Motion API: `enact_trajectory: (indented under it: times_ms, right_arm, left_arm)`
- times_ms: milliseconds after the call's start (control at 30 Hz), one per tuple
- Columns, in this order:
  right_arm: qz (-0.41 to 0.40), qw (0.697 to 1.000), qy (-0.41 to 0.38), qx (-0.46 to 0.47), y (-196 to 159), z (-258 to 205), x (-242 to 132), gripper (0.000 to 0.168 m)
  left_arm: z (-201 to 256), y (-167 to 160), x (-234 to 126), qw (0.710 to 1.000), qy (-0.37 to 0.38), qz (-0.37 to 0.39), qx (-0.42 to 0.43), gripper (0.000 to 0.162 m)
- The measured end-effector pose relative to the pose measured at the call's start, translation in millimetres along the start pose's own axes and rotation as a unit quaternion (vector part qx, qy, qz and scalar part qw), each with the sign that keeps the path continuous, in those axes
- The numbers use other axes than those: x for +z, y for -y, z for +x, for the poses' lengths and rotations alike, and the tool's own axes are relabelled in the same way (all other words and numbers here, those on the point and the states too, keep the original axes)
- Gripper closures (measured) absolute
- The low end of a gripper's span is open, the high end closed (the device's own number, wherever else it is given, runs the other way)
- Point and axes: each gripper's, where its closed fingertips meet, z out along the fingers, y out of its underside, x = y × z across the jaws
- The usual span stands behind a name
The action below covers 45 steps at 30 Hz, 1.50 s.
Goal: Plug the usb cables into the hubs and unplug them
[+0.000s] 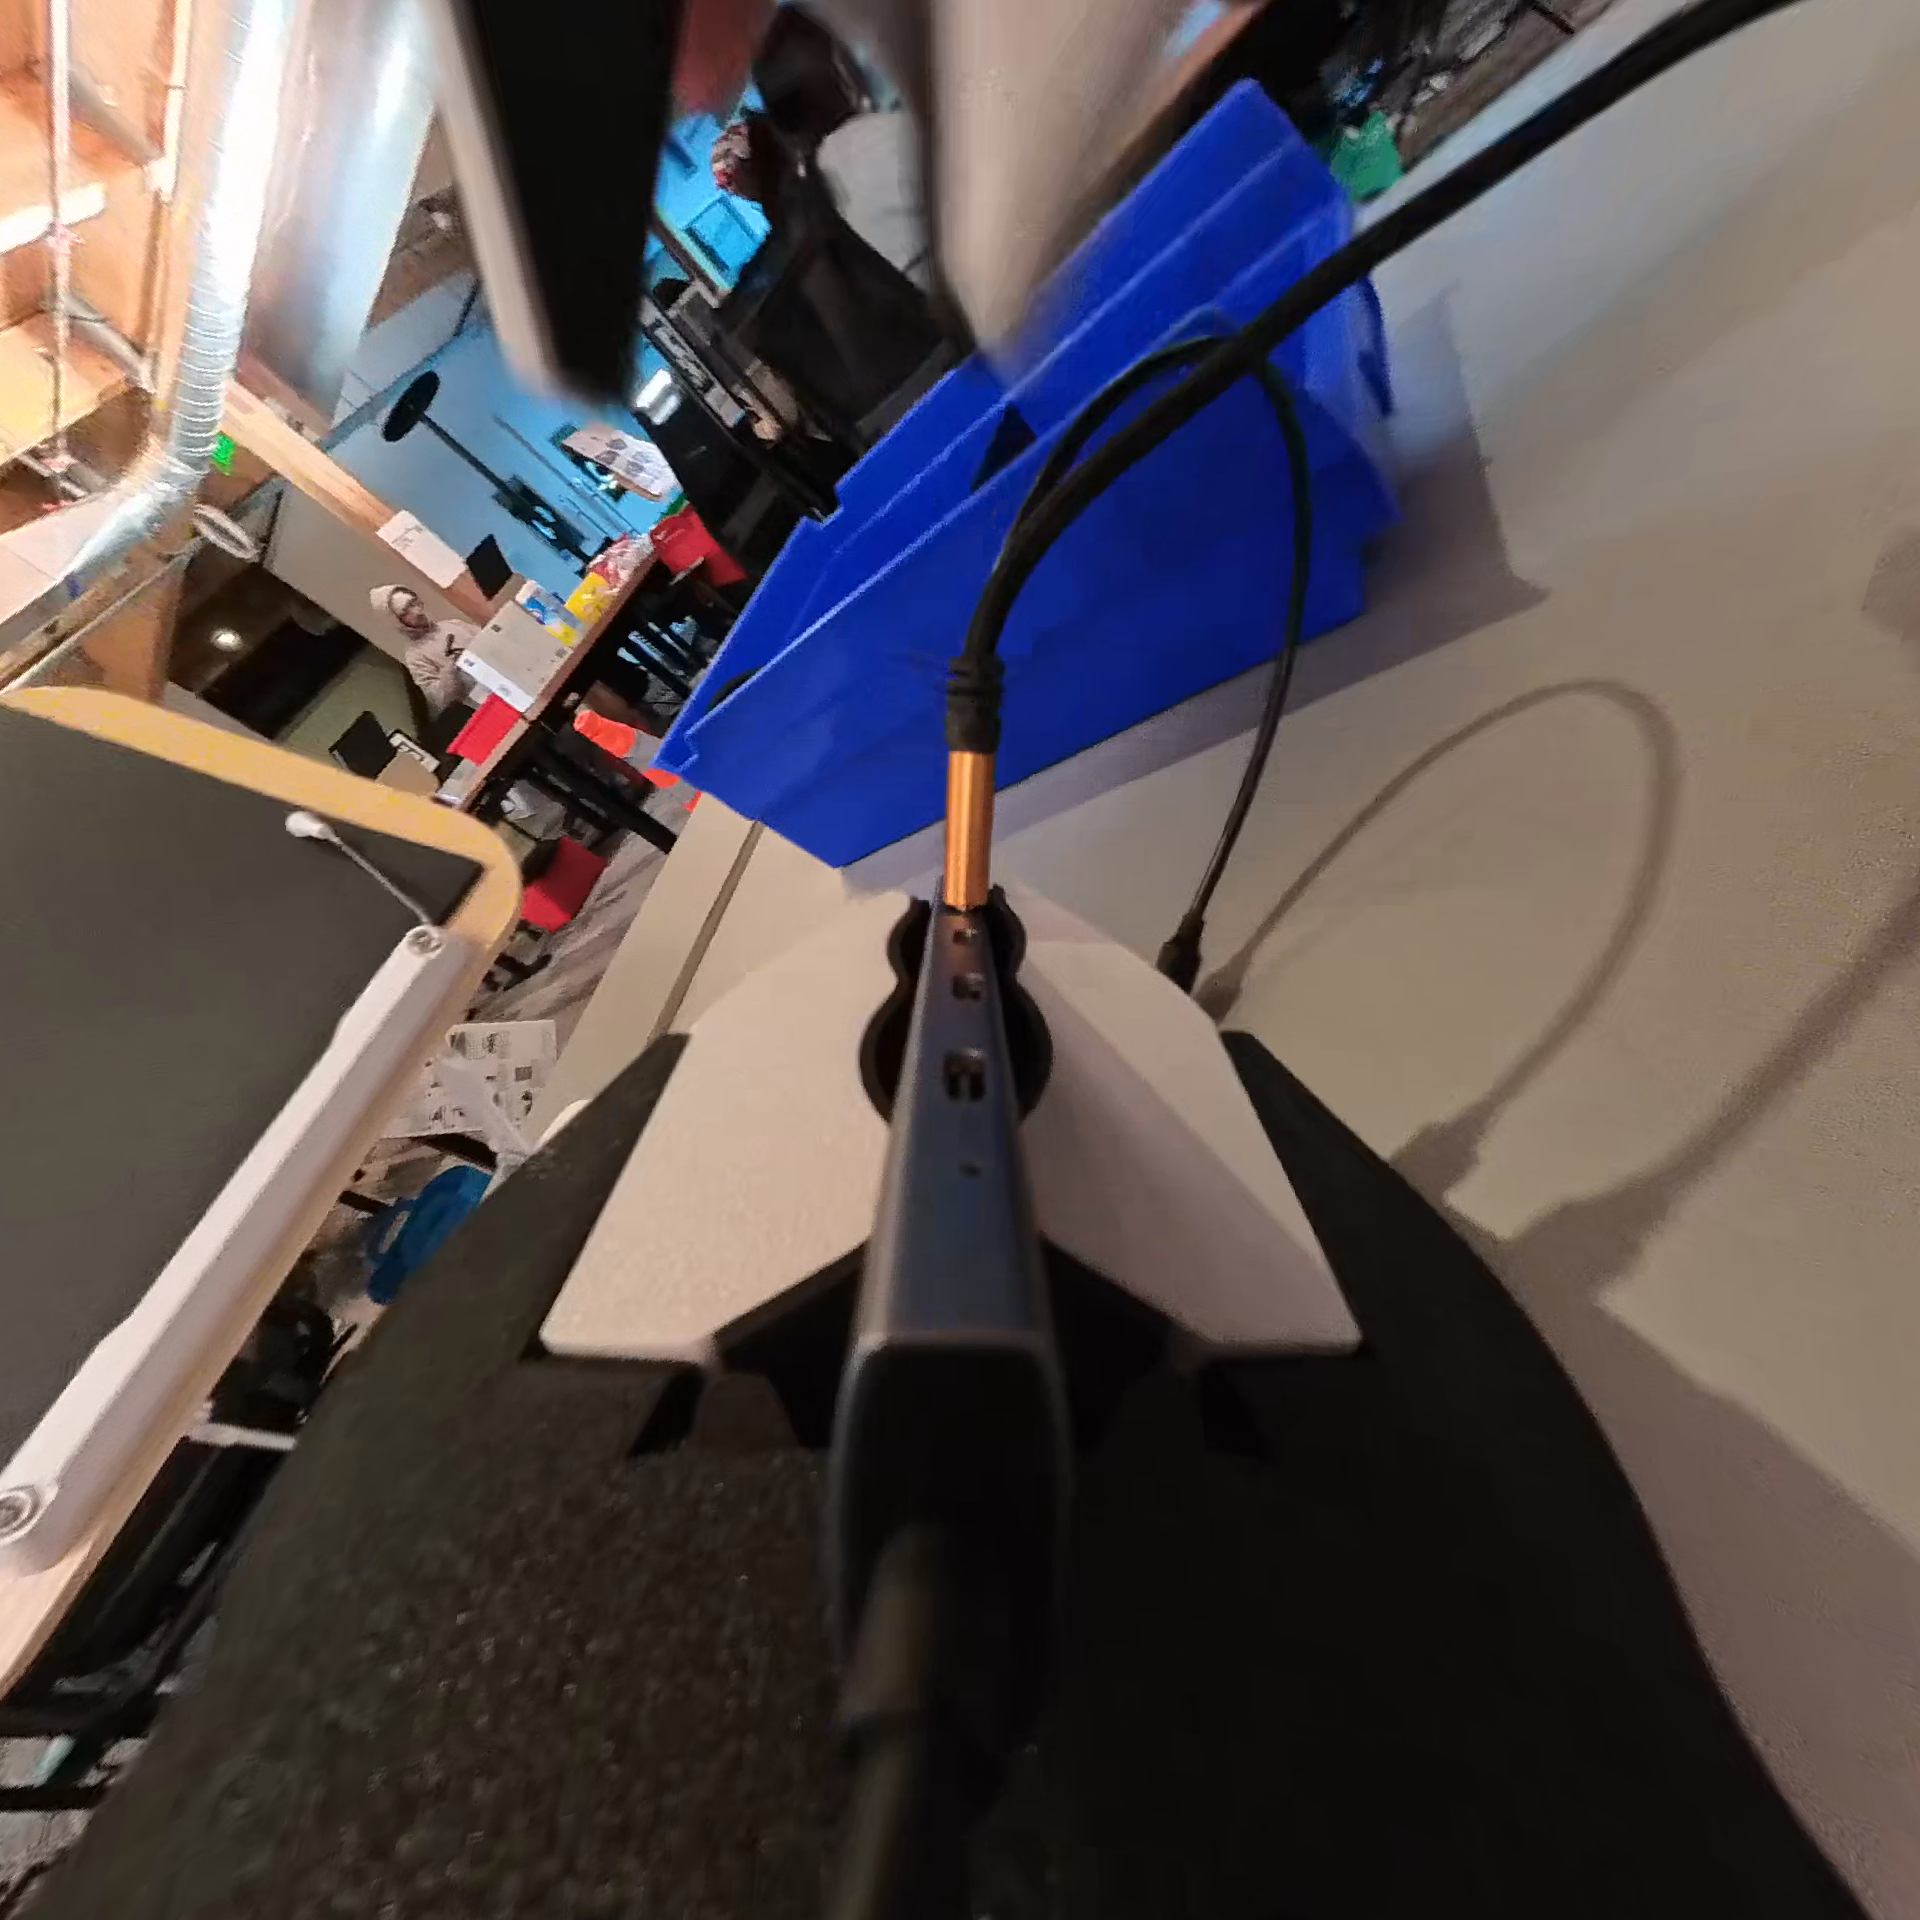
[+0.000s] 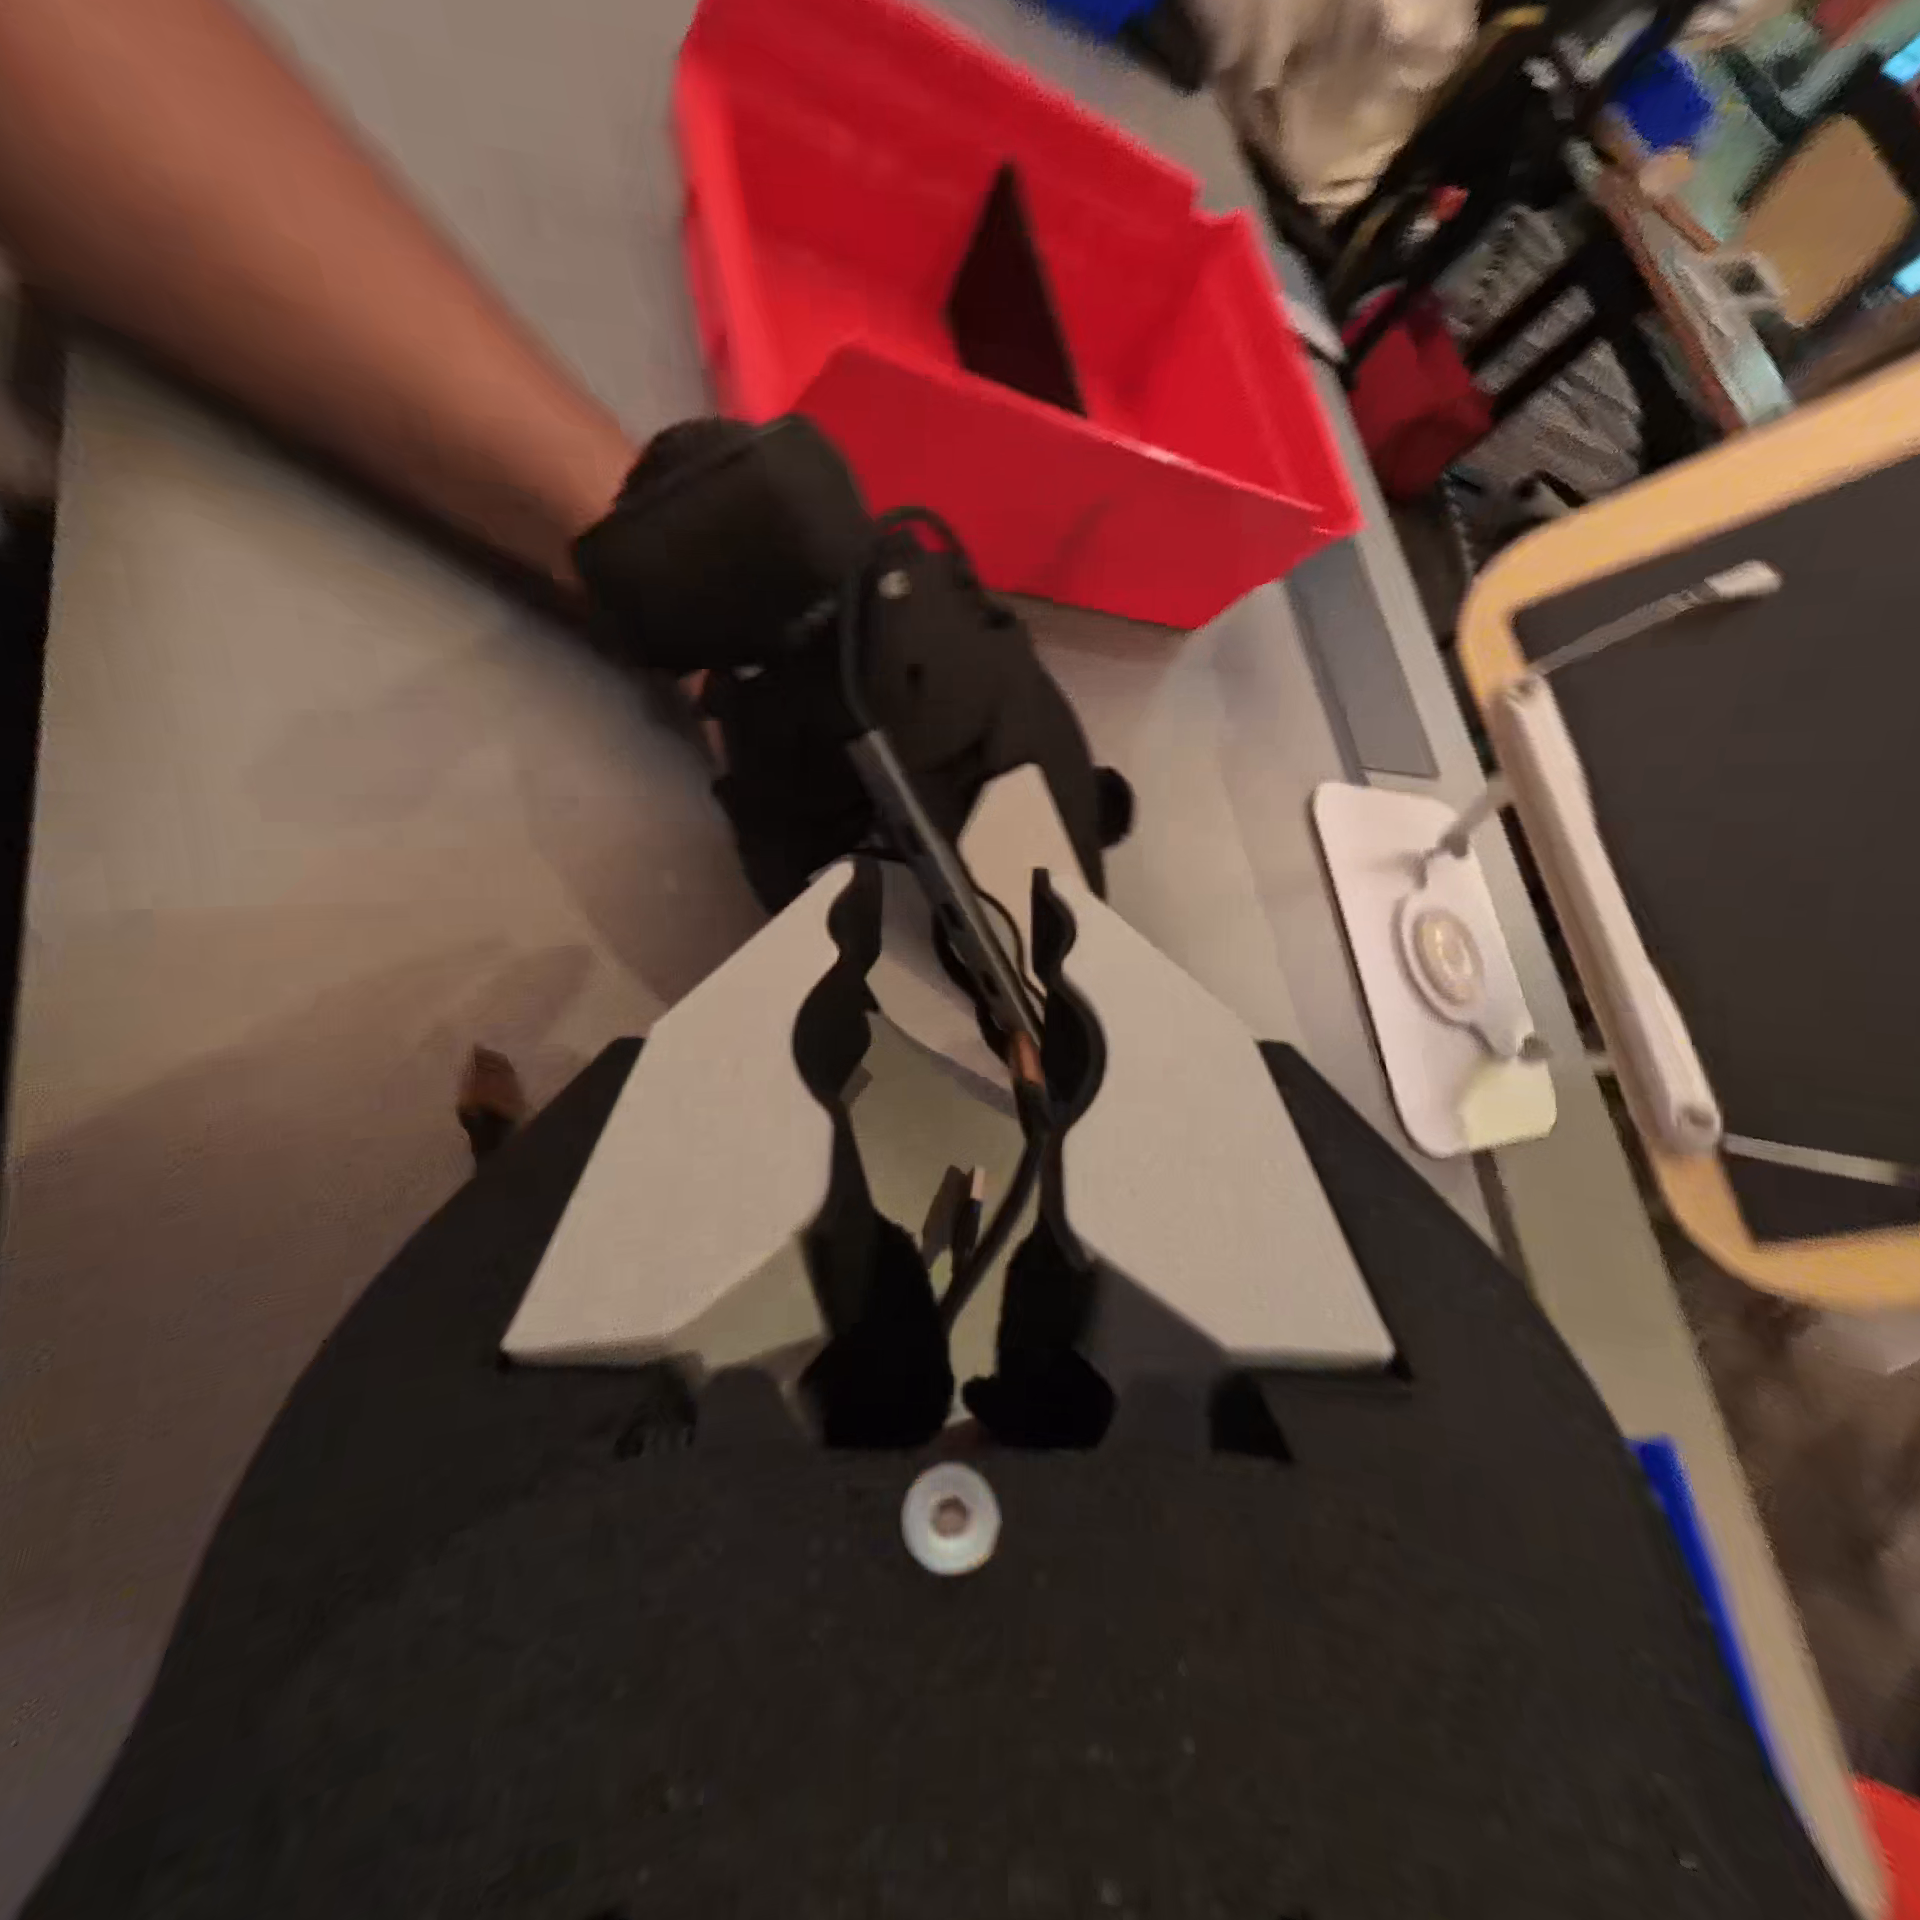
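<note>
Dark-grey hub (image 1: pixel 961 1195) sat clamped in my left gripper (image 1: pixel 958 914), long axis pointing forward, copper plug (image 1: pixel 968 826) leading; my right gripper (image 2: pixel 951 914) gaped apart around it.

A copper plug (image 1: pixel 968 826) is showing at twelve o'clock, a blue bin (image 1: pixel 1049 582) beyond; a red bin (image 2: pixel 997 343) is lying at eleven.

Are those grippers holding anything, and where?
The left gripper clamps a slim dark adapter along its flat sides. The right gripper is open, holding nothing.
</note>
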Motion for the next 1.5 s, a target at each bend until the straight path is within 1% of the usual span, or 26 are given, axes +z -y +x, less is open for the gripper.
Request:
enact_trajectory:
  times_ms: [100,167,233,300,333,367,400,467,533,567,633,700,767,867,967,1033,1100,1167,1267,1333,1433,1500]
  right_arm:
    - [-0.035,0.995,0.013,-0.088,-8.0,-11.6,26.5,0.141]
    - [-0.044,0.991,0.021,-0.123,-11.8,-15.2,38.3,0.147]
    - [-0.042,0.988,0.017,-0.149,-13.0,-14.3,43.7,0.159]
    - [-0.028,0.988,0.010,-0.153,-9.7,-10.4,42.5,0.160]
    - [-0.026,0.988,0.002,-0.153,-10.4,-4.3,40.3,0.161]
    - [-0.028,0.989,-0.007,-0.148,-14.2,5.0,37.0,0.161]
    - [-0.023,0.991,-0.012,-0.129,-16.8,15.5,32.6,0.161]
    - [0.008,0.997,-0.024,-0.068,-18.6,41.0,19.6,0.160]
    - [0.048,0.998,-0.043,0.011,-18.4,73.5,2.0,0.161]
    - [0.073,0.995,-0.053,0.052,-17.1,90.1,-8.5,0.161]
    - [0.132,0.980,-0.071,0.130,-12.4,123.7,-33.4,0.161]
    - [0.168,0.963,-0.107,0.181,-14.5,160.1,-62.2,0.160]
    - [0.200,0.945,-0.144,0.214,-16.7,195.1,-98.2,0.160]
    - [0.269,0.911,-0.199,0.241,-13.0,247.2,-163.0,0.160]
    - [0.313,0.883,-0.262,0.232,-6.9,296.6,-218.4,0.160]
    - [0.318,0.874,-0.294,0.219,-4.3,325.3,-238.8,0.160]
    - [0.307,0.877,-0.306,0.209,-7.8,345.8,-243.7,0.160]
    - [0.277,0.880,-0.327,0.205,-26.7,360.4,-239.4,0.160]
    - [0.263,0.867,-0.347,0.241,-68.2,366.2,-223.4,0.160]
    - [0.227,0.871,-0.360,0.247,-99.8,357.0,-204.9,0.160]
    - [0.164,0.887,-0.341,0.265,-142.4,329.6,-177.1,0.161]
    - [0.098,0.896,-0.338,0.272,-175.9,314.3,-163.5,0.161]
  left_arm:
    - [5.8,2.1,1.2,1.000,-0.010,-0.005,0.009,0.152]
    - [7.9,3.5,1.2,1.000,-0.012,-0.009,0.022,0.151]
    - [8.0,5.2,0.4,1.000,-0.008,-0.008,0.029,0.149]
    - [5.6,9.8,-1.5,1.000,-0.004,0.012,0.014,0.151]
    - [2.4,13.9,-3.1,1.000,0.005,0.028,0.004,0.147]
    - [-1.3,15.8,-4.4,0.999,0.015,0.038,-0.008,0.134]
    - [-4.6,15.8,-4.8,0.999,0.020,0.040,-0.023,0.123]
    - [-9.2,14.8,-4.5,0.997,0.018,0.040,-0.065,0.108]
    - [-12.7,13.4,-4.3,0.993,0.016,0.043,-0.107,0.101]
    - [-12.8,13.2,-4.1,0.991,0.012,0.046,-0.125,0.100]
    - [-12.1,13.3,-3.8,0.986,0.004,0.054,-0.157,0.100]
    - [-11.3,12.2,-3.2,0.979,-0.006,0.061,-0.192,0.102]
    - [-11.4,8.9,-2.6,0.972,-0.012,0.057,-0.226,0.107]
    - [-10.3,5.3,-9.3,0.961,-0.019,0.038,-0.273,0.111]
    - [-4.1,4.2,-27.4,0.952,-0.032,0.022,-0.304,0.116]
    - [-0.6,3.7,-41.7,0.951,-0.027,0.005,-0.309,0.116]
    - [5.0,3.8,-56.5,0.950,-0.019,-0.014,-0.312,0.116]
    - [14.2,5.7,-72.5,0.944,-0.011,-0.029,-0.328,0.116]
    - [34.5,13.3,-98.9,0.926,-0.006,-0.041,-0.376,0.117]
    - [46.2,18.5,-115.8,0.915,0.010,-0.048,-0.401,0.117]
    - [60.0,26.3,-135.5,0.901,0.035,-0.057,-0.428,0.117]
    - [65.1,29.2,-144.6,0.898,0.055,-0.063,-0.431,0.117]
